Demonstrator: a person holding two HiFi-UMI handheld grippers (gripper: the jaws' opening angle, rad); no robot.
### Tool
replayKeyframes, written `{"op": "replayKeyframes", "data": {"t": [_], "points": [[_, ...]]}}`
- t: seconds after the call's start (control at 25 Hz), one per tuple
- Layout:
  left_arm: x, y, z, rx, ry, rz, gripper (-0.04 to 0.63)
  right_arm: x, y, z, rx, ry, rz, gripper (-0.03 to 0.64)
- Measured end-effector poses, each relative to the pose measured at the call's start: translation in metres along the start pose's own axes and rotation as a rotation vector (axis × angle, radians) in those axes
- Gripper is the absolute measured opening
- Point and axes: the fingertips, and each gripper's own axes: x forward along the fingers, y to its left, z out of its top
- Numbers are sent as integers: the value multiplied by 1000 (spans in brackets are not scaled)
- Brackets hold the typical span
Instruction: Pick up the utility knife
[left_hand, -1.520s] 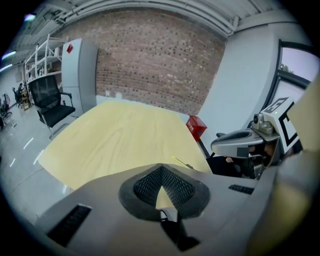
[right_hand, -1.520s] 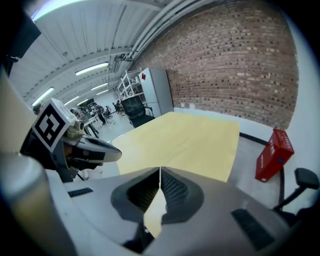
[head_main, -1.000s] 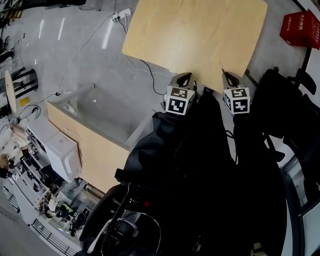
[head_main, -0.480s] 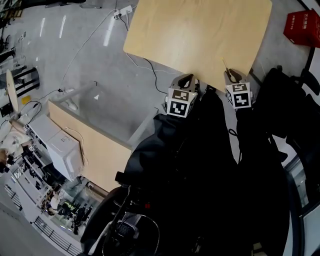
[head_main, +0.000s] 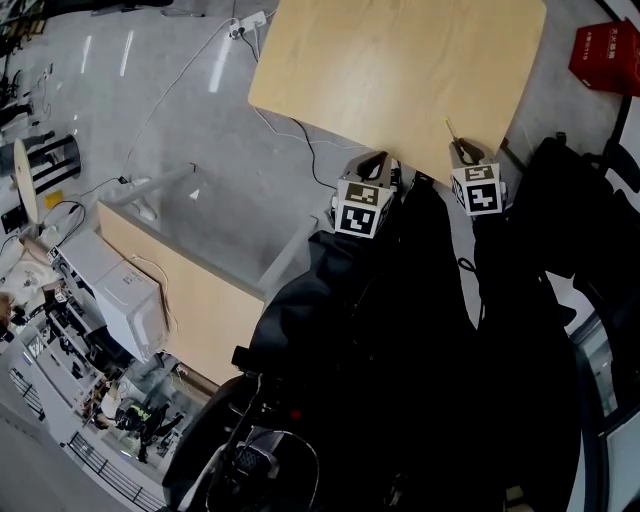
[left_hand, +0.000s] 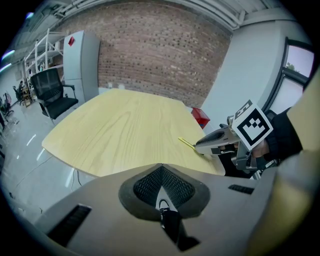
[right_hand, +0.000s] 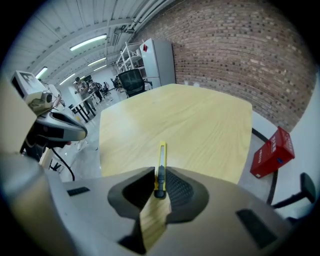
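Right gripper view looks straight down the right tongs (right_hand: 159, 175), which are clenched on the utility knife (right_hand: 162, 153). The two pads press the dark rear part of its body from either side, and the yellow front part sticks out ahead of them. The knife sits over the near edge of the surface (right_hand: 200, 115), a pale wooden top. Whether its front rests on the surface or hangs just clear of it cannot be told from these views.

The knife's long axis runs in line with the tongs, and its front end points away from the person, across the surface toward its far side. No blade can be made out past the yellow casing.

The knife is probably light and stiff, a slim plastic-cased thing with smooth flat sides, so it may slip or swing if pinched near one end. A hold across the flat sides near the middle of the body seems the safest. Here the hold is toward the rear, so the front could dip as it is lifted.

The left tongs (left_hand: 161, 187) are clenched with nothing between them, and hover beside the surface's near edge
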Motion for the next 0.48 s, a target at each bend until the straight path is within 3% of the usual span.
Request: {"op": "replayKeyframes", "data": {"t": [0.48], "points": [[-3, -2, 3, 5, -11, -6, 2, -10, 2, 8, -11, -38, -10, 64]]}}
